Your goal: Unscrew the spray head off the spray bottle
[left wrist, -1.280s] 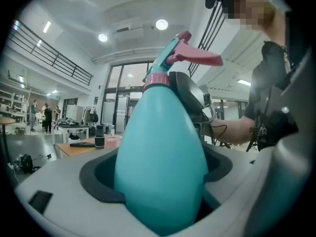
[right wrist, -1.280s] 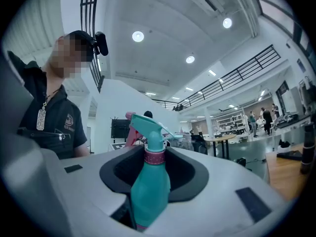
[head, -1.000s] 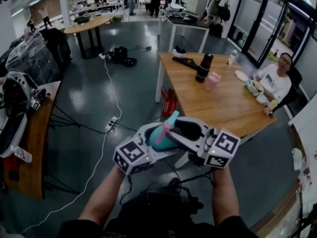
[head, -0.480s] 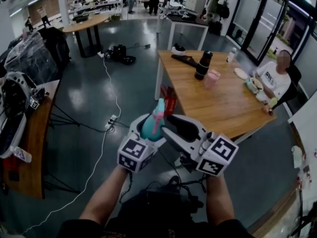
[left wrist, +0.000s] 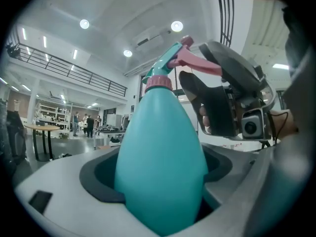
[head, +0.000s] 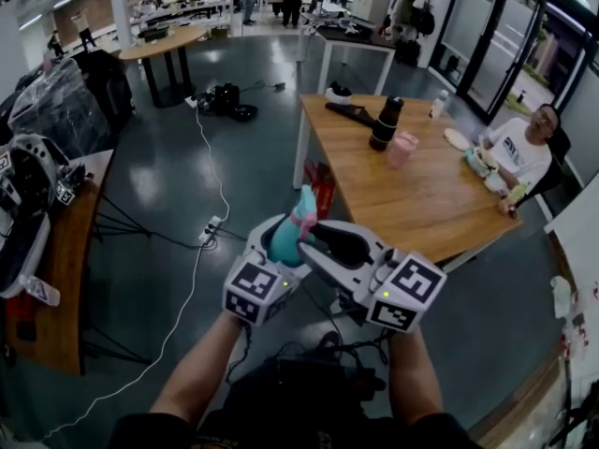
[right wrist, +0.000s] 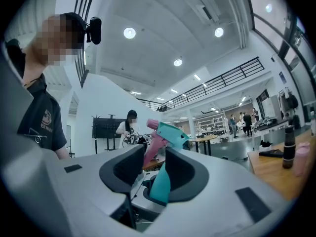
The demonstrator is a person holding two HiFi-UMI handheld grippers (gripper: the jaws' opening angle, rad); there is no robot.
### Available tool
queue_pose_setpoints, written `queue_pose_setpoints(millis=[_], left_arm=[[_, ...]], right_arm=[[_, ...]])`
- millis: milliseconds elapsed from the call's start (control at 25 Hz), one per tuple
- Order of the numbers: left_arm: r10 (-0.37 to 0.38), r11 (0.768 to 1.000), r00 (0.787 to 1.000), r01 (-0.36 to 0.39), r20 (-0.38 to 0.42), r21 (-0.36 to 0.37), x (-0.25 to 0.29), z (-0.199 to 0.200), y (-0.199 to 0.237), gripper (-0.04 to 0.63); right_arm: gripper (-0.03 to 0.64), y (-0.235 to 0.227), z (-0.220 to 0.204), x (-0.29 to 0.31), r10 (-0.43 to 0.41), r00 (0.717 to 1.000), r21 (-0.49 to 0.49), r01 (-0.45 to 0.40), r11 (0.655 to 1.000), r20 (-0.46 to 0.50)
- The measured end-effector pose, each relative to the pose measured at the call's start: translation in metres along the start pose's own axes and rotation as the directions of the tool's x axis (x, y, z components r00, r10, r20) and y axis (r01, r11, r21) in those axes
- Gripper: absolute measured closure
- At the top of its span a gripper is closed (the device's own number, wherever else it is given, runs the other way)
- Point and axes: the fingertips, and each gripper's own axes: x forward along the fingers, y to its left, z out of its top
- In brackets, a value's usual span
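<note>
I hold a teal spray bottle up in the air over the floor. My left gripper is shut on its egg-shaped body, which fills the gap between the pads. The spray head with its pink trigger and pink collar points up and away. My right gripper reaches in from the right, and its jaws are closing on the spray head, one pad on each side. In the right gripper view, a strip of the teal body shows between the pads of my right gripper.
A wooden table stands ahead at right with a black bottle and a pink cup; a person sits at its far end. A brown desk lies at left. A white cable crosses the floor.
The bottle has swung from tilting right to nearly upright. The right gripper drew back a little, then moved in again over the spray head.
</note>
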Motion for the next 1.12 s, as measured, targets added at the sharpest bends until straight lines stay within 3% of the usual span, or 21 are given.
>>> queue_pose_setpoints(millis=[400, 1120], left_arm=[[-0.022, 1.000, 1.000, 0.023, 0.016, -0.021, -0.001, 0.000, 0.004, 0.156], [-0.017, 0.999, 0.999, 0.018, 0.042, -0.032, -0.008, 0.006, 0.009, 0.156]], right_arm=[[0.474, -0.009, -0.001, -0.009, -0.011, 1.000, -0.013, 0.011, 1.000, -0.009], [0.474, -0.042, -0.001, -0.024, -0.116, 0.993, -0.008, 0.116, 0.993, 0.000]])
